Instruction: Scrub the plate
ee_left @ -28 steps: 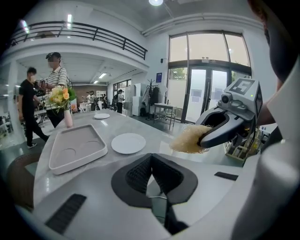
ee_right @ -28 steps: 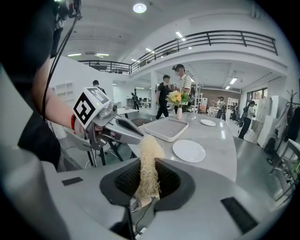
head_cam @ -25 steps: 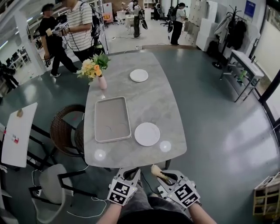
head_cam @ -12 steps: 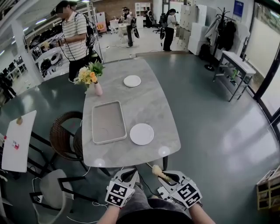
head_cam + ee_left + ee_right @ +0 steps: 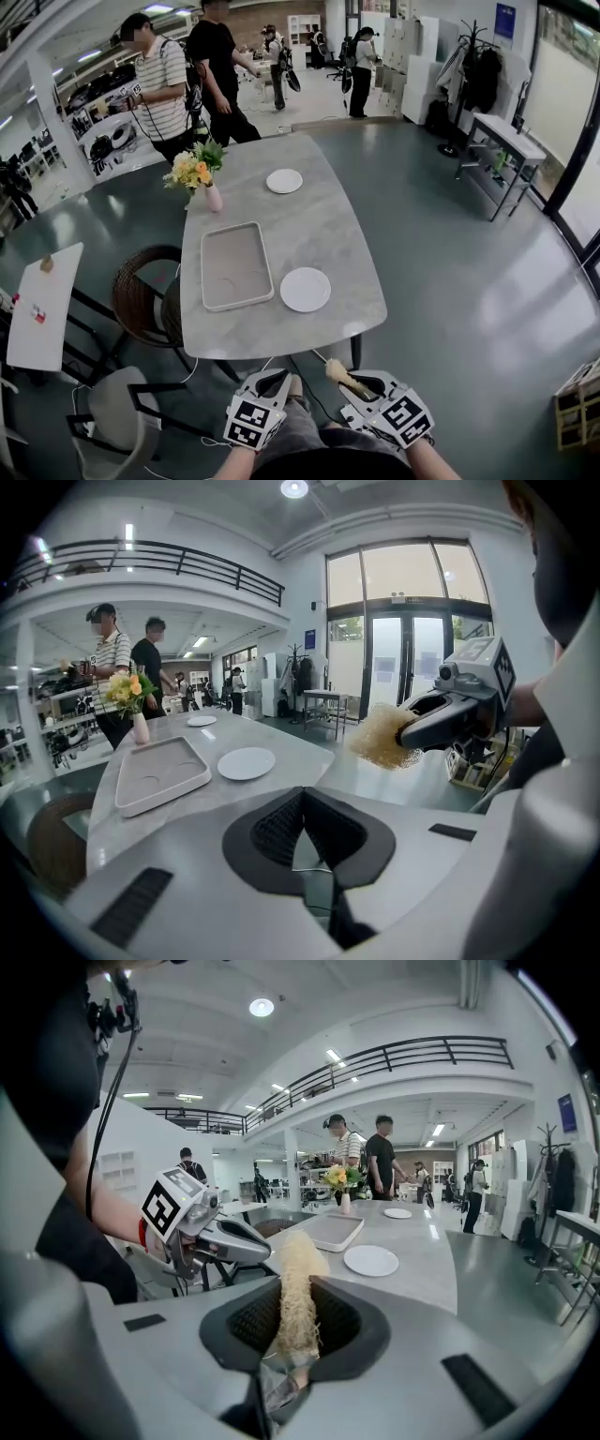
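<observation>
— Any sign of the plate (image 5: 306, 289)?
— Yes. Lying flat on the grey table (image 5: 323, 220), toward the near end, just right of a pale rectangular tray (image 5: 232, 265).
— Anything else on there?
— A second plate (image 5: 284, 181) toward the far end, well apart from the first. At the left edge, a pink vase (image 5: 215, 198) with yellow and orange flowers.
— And the right gripper (image 5: 358, 382)?
— Fingers clamped on a straw-coloured scrubber (image 5: 295, 1288), with the fibrous tuft sticking out past the tips. Held low on this side of the table's near edge, well short of the plate.
— Left gripper (image 5: 277, 377)?
— Fingers pressed together at the tips, with nothing between them. Held just beside the right one, likewise off the near end of the table and touching nothing on it.
— Around the table?
— A wicker chair (image 5: 141, 298) tucked in at the left side, with a white chair (image 5: 105, 410) nearer. Further left, a small white table (image 5: 42, 305). Beyond the far end, a person in a striped shirt (image 5: 169, 84) standing beside a person in black (image 5: 217, 61). More people deeper in the hall, too small to describe.
</observation>
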`<action>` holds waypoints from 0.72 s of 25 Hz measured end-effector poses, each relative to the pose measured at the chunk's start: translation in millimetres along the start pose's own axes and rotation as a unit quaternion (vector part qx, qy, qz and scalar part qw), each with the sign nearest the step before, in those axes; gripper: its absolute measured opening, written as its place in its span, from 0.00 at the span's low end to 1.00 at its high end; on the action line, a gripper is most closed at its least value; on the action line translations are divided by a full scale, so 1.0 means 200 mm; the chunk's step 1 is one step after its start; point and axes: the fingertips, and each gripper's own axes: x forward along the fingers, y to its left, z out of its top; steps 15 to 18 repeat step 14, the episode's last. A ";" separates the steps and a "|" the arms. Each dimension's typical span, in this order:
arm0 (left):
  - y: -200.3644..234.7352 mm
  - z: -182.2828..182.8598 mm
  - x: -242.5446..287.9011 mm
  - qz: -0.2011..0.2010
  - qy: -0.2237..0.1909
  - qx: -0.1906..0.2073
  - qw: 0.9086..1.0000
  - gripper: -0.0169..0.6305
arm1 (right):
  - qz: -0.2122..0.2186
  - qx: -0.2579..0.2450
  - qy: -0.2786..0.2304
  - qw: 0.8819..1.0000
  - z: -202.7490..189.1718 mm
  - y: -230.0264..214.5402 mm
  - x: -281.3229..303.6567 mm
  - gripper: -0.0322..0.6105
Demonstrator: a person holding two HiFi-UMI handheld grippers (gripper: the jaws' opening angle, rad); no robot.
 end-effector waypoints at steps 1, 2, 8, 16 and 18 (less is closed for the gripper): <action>0.00 -0.01 -0.01 0.001 0.001 -0.001 1.000 0.05 | 0.001 0.000 -0.001 1.000 0.00 0.00 -0.01 0.17; -0.01 -0.01 -0.02 0.003 0.002 -0.001 1.000 0.05 | 0.002 0.000 -0.003 1.000 0.00 0.01 -0.01 0.17; -0.02 -0.01 -0.03 0.007 0.002 0.004 1.000 0.05 | 0.006 0.001 -0.014 1.000 0.01 0.03 -0.02 0.17; -0.06 0.00 -0.03 0.006 0.003 0.008 1.000 0.05 | 0.009 0.006 -0.018 1.000 0.00 0.04 -0.05 0.17; -0.06 0.00 -0.03 0.006 0.003 0.008 1.000 0.05 | 0.009 0.006 -0.018 1.000 0.00 0.04 -0.05 0.17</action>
